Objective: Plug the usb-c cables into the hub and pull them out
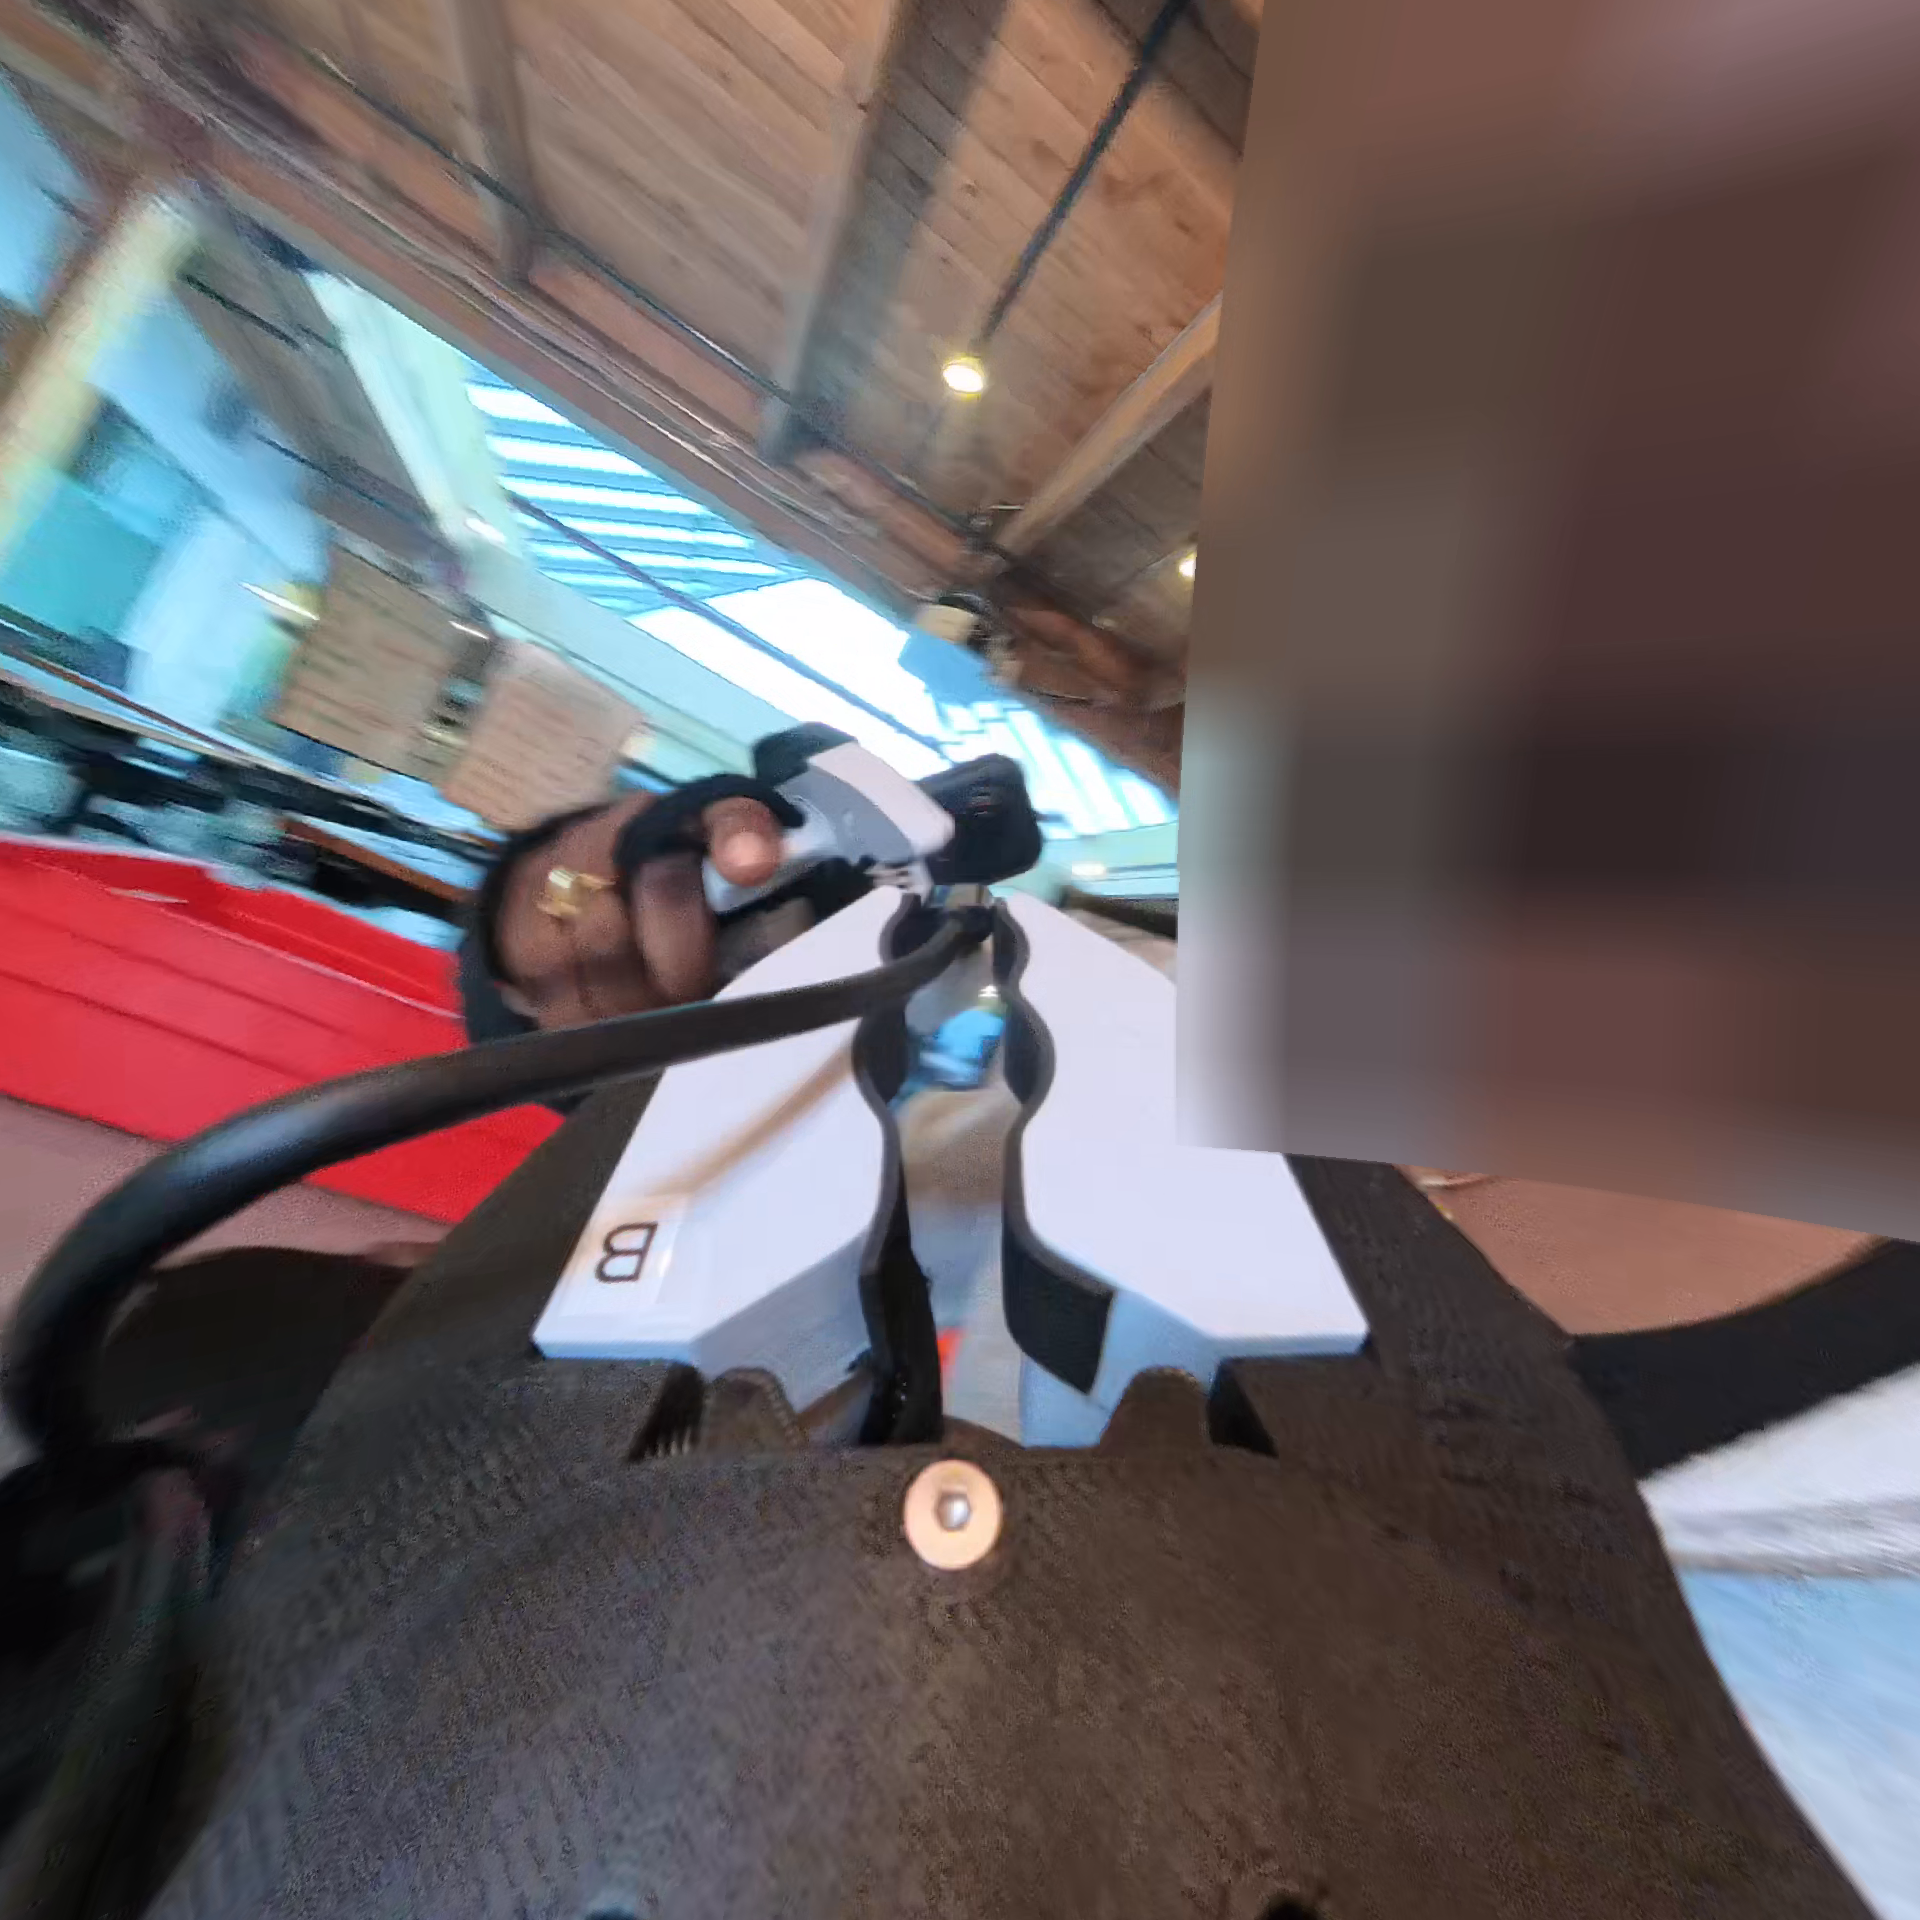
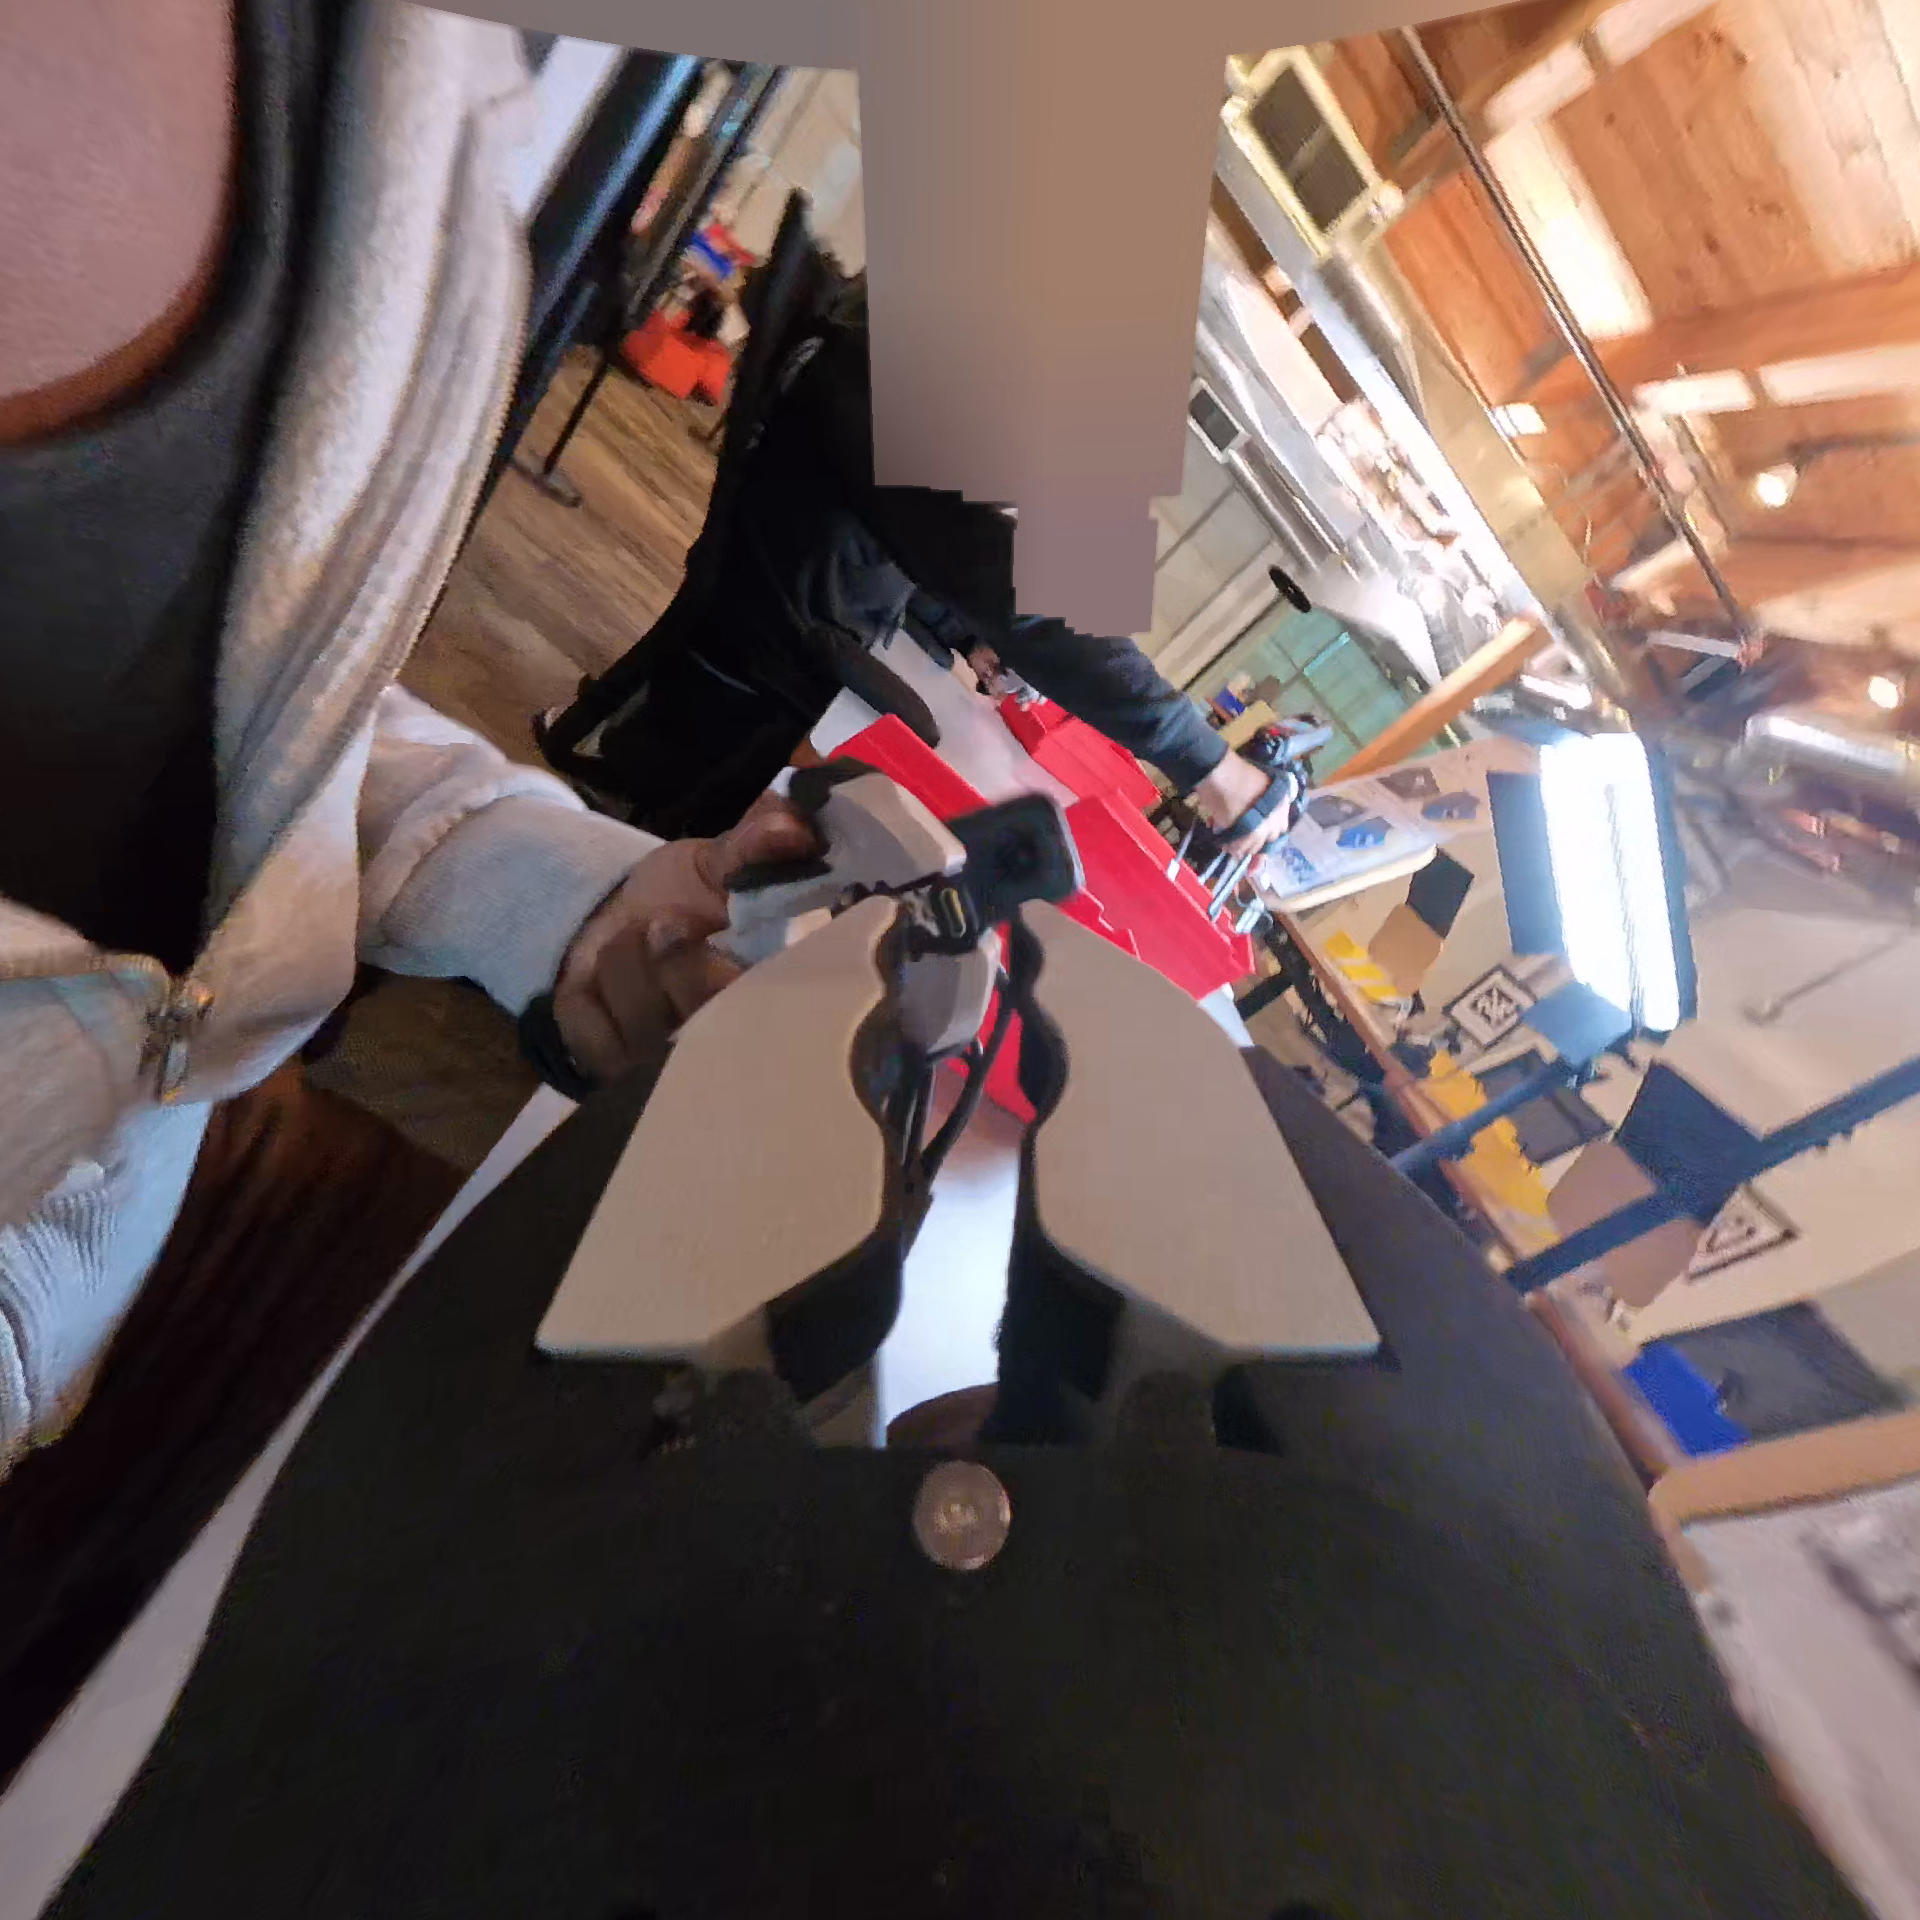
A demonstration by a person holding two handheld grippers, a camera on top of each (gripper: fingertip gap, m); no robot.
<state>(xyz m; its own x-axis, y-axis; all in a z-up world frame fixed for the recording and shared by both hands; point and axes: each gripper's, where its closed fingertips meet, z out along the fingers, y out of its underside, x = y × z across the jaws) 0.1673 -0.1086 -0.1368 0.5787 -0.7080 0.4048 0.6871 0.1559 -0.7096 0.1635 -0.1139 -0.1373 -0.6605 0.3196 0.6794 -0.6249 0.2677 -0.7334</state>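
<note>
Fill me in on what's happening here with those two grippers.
A person holds both tools raised in the air, facing each other. The left hand-held gripper pinches the end of a black cable at its tips. The right hand-held gripper grips a small grey hub with thin wires hanging from it. Cable end and hub are close; whether they are plugged is unclear.

We are seeing a wooden plank ceiling [image 1: 665, 166] spanning twelve o'clock, a bright light panel [image 2: 1605, 883] glowing at three o'clock, red bins [image 2: 1122, 862] sitting centrally.
</note>
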